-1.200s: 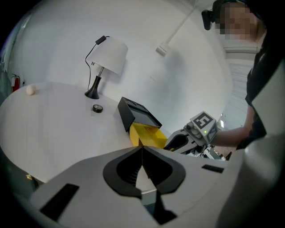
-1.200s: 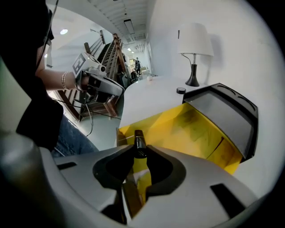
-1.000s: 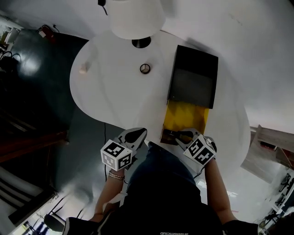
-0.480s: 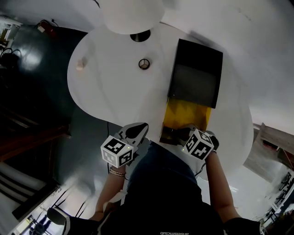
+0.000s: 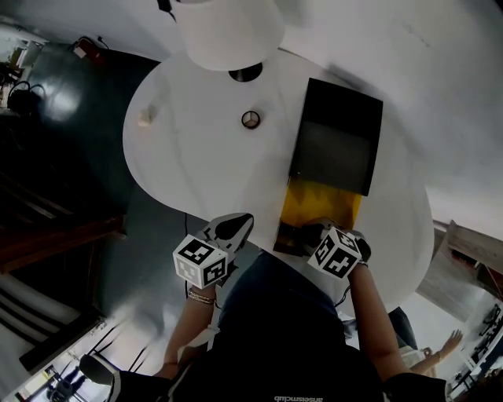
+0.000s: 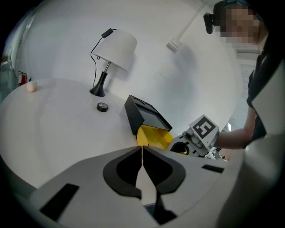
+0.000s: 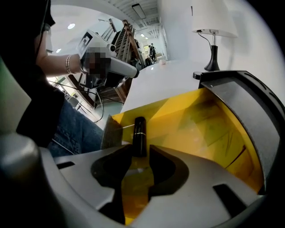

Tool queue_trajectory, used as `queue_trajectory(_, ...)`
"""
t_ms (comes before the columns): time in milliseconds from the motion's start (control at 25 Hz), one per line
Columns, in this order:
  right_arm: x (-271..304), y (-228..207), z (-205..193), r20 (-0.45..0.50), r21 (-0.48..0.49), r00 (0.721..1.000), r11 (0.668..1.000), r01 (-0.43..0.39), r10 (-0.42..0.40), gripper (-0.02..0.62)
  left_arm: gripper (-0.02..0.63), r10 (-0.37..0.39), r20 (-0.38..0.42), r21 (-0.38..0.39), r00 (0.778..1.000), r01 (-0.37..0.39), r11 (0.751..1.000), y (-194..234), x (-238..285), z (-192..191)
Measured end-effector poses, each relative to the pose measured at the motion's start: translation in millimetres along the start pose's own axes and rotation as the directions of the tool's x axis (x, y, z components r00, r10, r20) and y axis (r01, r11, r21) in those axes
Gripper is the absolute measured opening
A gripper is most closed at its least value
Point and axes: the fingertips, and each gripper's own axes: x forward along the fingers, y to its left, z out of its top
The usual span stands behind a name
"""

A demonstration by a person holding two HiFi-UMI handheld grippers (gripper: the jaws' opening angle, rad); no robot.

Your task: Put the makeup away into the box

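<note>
Between the fingertips of the right gripper (image 7: 139, 153), a slim black makeup tube (image 7: 139, 127) with a thin silver band, lying inside the yellow-lined black box (image 7: 213, 129), jaws just opened halfway, not pressed on it, left gripper (image 6: 142, 153) fingers closed together, nothing held, white round table (image 6: 58, 116) ahead of them.

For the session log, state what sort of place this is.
Probably a large indoor workspace, such as a lab or studio, rather than a home: a round white table with a lamp stands on a dark glossy floor, and strip ceiling lights run over wooden racks beyond.
</note>
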Motion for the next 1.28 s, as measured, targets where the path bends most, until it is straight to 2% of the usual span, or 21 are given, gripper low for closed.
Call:
queue_trajectory(160, -7, 0, 4, 0.023, -0.006, 1.0, 1.0, 0.005, -0.005, 0.153, 0.023, 0.018, 0.007, -0.003, 1.0, -0.018, 1.0, -1, -1, 6)
queue_trajectory(400, -37, -2, 21, 0.147, 0.008, 0.987, 0.998, 0.065, -0.065, 0.155, 0.023, 0.045, 0.042, 0.043, 0.998, -0.047, 0.998, -7, -9, 18)
queue_trajectory(520, -54, -5, 25, 0.21, 0.002, 0.972, 0.995, 0.103, -0.101, 0.12, 0.023, 0.068, 0.057, 0.05, 0.996, -0.071, 0.996, -10, -11, 22)
queue_trajectory(720, -83, -10, 29, 0.334, 0.01, 0.931, 0.988, 0.157, -0.151, 0.049, 0.023, 0.087, 0.086, 0.085, 0.992, -0.095, 0.992, -21, -10, 36)
queue_trajectory(920, -99, -13, 34, 0.4, -0.01, 0.898, 0.979, 0.201, -0.181, 0.025, 0.023, 0.088, 0.113, 0.12, 0.99, -0.102, 0.988, -26, -8, 47)
queue_trajectory(1120, -114, -19, 65, 0.512, 0.045, 0.833, 0.975, 0.219, -0.211, 0.018, 0.023, 0.085, 0.151, 0.14, 0.985, -0.107, 0.984, -6, -12, 65)
queue_trajectory(1280, -121, -30, 100, 0.57, 0.09, 0.778, 0.961, 0.262, -0.266, 0.018, 0.023, 0.049, 0.168, 0.167, 0.985, -0.078, 0.983, 20, -17, 84)
